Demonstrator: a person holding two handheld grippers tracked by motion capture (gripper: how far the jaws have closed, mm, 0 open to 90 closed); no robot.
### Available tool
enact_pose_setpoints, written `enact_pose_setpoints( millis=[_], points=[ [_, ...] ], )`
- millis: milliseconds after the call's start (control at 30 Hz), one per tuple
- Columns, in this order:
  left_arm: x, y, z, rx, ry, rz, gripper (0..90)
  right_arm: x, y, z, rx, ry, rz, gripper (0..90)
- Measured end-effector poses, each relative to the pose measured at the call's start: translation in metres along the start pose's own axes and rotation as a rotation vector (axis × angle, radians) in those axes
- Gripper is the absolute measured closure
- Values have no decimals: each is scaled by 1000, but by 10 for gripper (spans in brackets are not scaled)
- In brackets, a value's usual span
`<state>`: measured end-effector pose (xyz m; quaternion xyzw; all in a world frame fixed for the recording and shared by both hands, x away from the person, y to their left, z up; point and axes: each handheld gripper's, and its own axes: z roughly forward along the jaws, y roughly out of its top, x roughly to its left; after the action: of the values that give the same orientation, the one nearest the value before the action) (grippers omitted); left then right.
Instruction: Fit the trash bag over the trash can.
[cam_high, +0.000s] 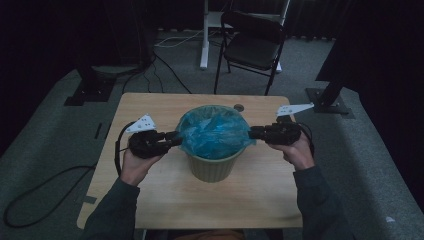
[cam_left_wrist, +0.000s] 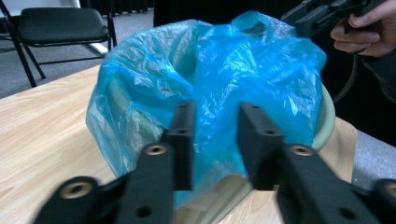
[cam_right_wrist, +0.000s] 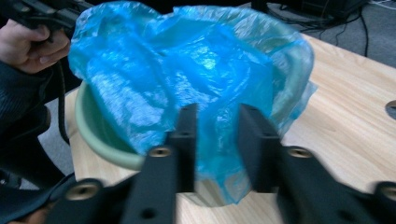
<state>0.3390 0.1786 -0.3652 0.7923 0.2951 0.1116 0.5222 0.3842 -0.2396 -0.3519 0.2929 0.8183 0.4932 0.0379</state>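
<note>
Green bin (cam_high: 212, 167) stands mid tabletop (cam_high: 150, 200), blue bag (cam_high: 214, 131) draped over rim. Left gripper (cam_high: 176, 138) and right gripper (cam_high: 252, 132) flank bin at opposite sides, likely to stretch bag evenly over rim. Each gripper's jaws part-closed with bag film between; firm clamp: cannot tell.

A light wooden counter (cam_high: 165, 200) stands on grey carpet (cam_high: 45, 150) in a dimly lit room with dark curtained surroundings. Behind it — a black folding chair (cam_high: 252, 42) beside a white stand leg (cam_high: 204, 35). Black cables (cam_high: 30, 200) trail across the floor, with dark stand bases (cam_high: 90, 90) at either side.
</note>
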Motion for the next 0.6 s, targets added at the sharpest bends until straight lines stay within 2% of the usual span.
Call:
enact_pose_setpoints(
  millis=[200,300,600],
  points=[
    [-6,-4,-3,0,-4,2,861,7,-5,1,16,14,-18,894],
    [-8,-7,-4,0,2,3,890,11,-8,0,17,18,-21,900],
    [-11,-20,-9,16,1,-8,893,24,-16,-1,40,32,-61,900]
  ],
)
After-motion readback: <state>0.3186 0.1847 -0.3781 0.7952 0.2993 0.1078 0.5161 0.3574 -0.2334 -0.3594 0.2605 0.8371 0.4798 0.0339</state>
